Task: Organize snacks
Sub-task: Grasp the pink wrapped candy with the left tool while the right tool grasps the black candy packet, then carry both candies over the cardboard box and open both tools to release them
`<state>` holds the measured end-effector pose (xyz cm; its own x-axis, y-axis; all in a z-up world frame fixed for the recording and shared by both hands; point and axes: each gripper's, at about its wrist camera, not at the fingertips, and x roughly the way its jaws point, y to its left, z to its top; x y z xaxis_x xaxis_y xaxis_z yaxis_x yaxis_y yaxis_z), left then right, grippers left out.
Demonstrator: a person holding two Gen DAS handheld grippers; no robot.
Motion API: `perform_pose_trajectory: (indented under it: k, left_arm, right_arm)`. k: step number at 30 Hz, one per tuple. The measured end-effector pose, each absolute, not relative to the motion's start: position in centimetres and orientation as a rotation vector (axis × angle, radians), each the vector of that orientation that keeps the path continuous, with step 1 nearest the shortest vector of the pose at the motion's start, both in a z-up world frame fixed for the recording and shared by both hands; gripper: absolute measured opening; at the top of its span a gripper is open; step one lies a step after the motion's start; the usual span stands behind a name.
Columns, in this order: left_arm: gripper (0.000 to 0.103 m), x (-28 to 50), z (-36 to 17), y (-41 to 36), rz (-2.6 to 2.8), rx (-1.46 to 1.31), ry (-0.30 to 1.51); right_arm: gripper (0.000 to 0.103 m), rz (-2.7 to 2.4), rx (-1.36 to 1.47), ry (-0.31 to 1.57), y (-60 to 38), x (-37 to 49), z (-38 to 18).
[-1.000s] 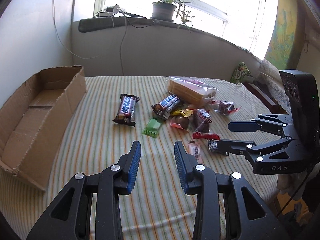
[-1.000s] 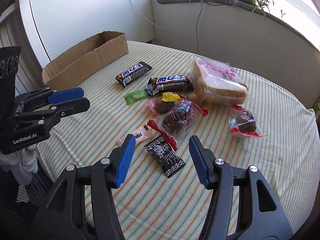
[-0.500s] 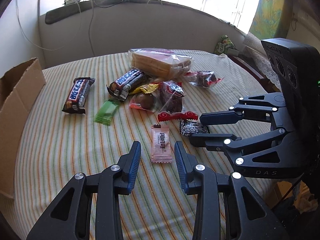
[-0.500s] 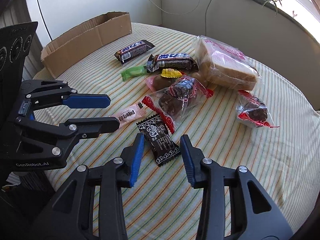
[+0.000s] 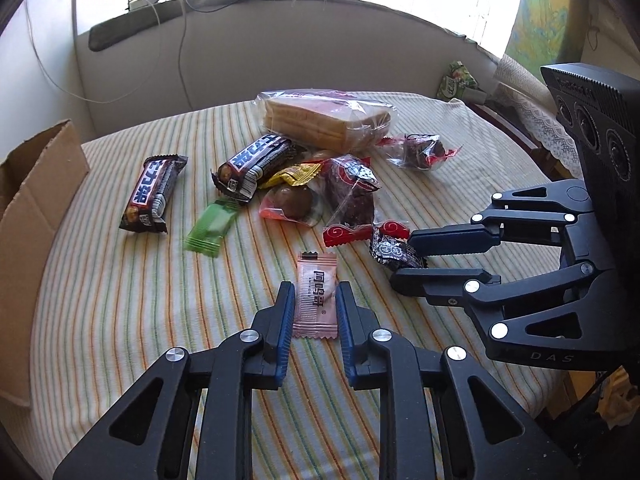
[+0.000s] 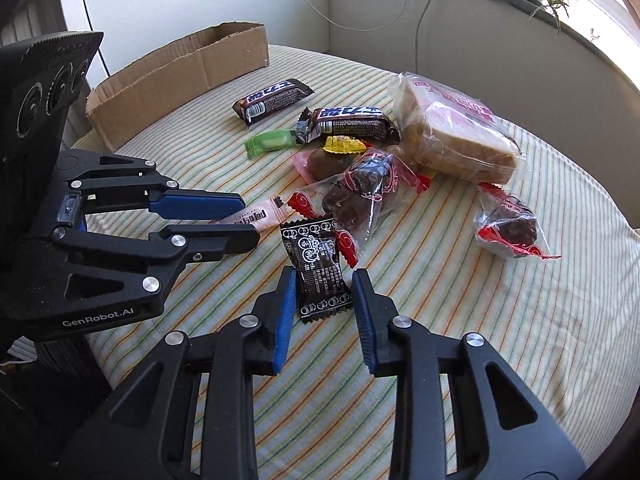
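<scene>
While both claws sit low over the striped surface, each straddles a small packet with its jaws released. The left claw has its blue pads on either side of the pink sachet, which lies flat between them; I cannot tell whether the pads touch its edges. The right claw brackets the near end of the black packet in the same way, with narrow gaps showing at both pads.

Seen from the left wrist, the right claw reaches in from 3 o'clock, its tips at the black packet. Seen from the right wrist, the left claw comes in from 9 o'clock, its tips over the pink sachet.

From the left wrist view, the other snacks spread toward 12 o'clock. A green wafer lies at 11 o'clock, with one chocolate bar further toward 10 o'clock and a second bar beyond the wafer. A yellow candy and a clear packet holding a brown ball sit beside a red-trimmed bag of dark cake. Bagged bread lies at the far side, and another red-trimmed cake bag lies at 1 o'clock. A cardboard box stands open at the 9 o'clock edge of the surface, well apart from the snacks.
</scene>
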<state>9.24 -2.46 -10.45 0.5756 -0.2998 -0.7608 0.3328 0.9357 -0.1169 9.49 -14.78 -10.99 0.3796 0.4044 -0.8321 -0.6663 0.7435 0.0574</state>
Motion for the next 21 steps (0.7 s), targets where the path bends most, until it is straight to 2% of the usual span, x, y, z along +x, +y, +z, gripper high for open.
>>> perform_pose_trajectory:
  k: [21]
  left_arm:
    - [0.019, 7.5, -7.5, 2.3, -0.280, -0.036, 0.778]
  right_arm:
    - [0.028, 0.702, -0.308, 0.911, -12.6, 8.8, -8.8]
